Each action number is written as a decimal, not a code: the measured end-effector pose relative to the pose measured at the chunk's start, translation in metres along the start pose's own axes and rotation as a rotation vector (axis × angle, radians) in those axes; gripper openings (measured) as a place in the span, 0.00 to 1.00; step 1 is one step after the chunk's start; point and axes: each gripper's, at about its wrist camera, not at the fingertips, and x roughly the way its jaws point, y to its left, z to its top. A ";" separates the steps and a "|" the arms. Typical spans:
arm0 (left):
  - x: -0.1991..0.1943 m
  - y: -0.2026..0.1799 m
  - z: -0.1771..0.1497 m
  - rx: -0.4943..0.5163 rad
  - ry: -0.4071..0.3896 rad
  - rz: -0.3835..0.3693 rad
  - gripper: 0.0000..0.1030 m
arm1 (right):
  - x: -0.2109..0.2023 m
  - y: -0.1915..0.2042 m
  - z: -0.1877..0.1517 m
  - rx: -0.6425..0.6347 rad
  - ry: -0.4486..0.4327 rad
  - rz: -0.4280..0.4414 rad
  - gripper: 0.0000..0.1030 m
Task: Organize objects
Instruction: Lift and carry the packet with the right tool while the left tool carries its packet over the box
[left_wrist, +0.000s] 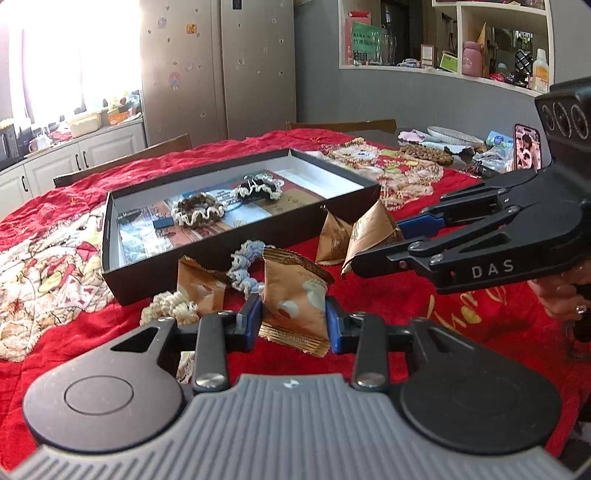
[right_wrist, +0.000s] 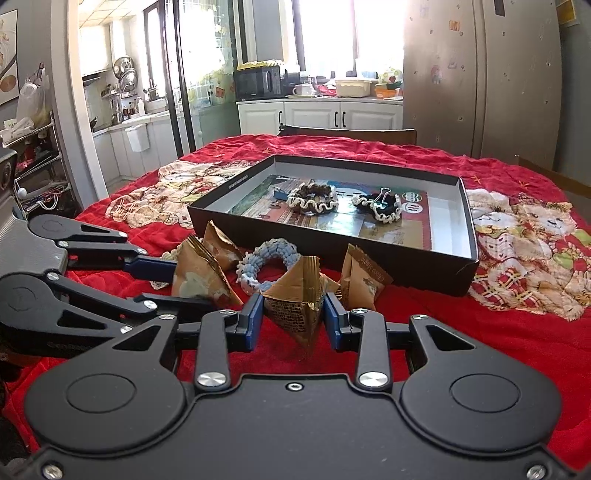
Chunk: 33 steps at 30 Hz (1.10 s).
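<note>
My left gripper (left_wrist: 293, 319) is shut on a brown snack packet (left_wrist: 291, 295) just above the red cloth. My right gripper (right_wrist: 293, 319) is shut on another brown snack packet (right_wrist: 295, 306); it also shows in the left wrist view (left_wrist: 373, 230). A black shallow box (left_wrist: 236, 254) (right_wrist: 391, 262) behind them holds a brown scrunchie (left_wrist: 197, 212) (right_wrist: 314, 199) and a black scrunchie (left_wrist: 258, 188) (right_wrist: 380, 206) with a binder clip on it. A blue-white scrunchie (left_wrist: 245, 267) (right_wrist: 266, 258), more packets (left_wrist: 199, 286) (right_wrist: 364, 278) and a cream scrunchie (left_wrist: 171, 306) lie before the box.
The table is covered by a red blanket (left_wrist: 424, 302) with patchwork animals. A phone (left_wrist: 527, 147), a plate (left_wrist: 452, 136) and clutter stand at the far right. Chair backs (right_wrist: 351, 133) line the far edge. A fridge (left_wrist: 218, 66) and kitchen counters are behind.
</note>
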 end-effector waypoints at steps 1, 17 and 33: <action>-0.002 0.000 0.002 0.002 -0.004 0.003 0.38 | -0.002 0.000 0.000 -0.001 -0.002 -0.002 0.32; -0.021 0.006 0.030 0.001 -0.068 0.018 0.38 | -0.017 -0.004 0.018 -0.015 -0.054 -0.030 0.32; -0.025 0.032 0.080 -0.016 -0.161 0.080 0.38 | -0.021 -0.024 0.069 0.000 -0.127 -0.095 0.32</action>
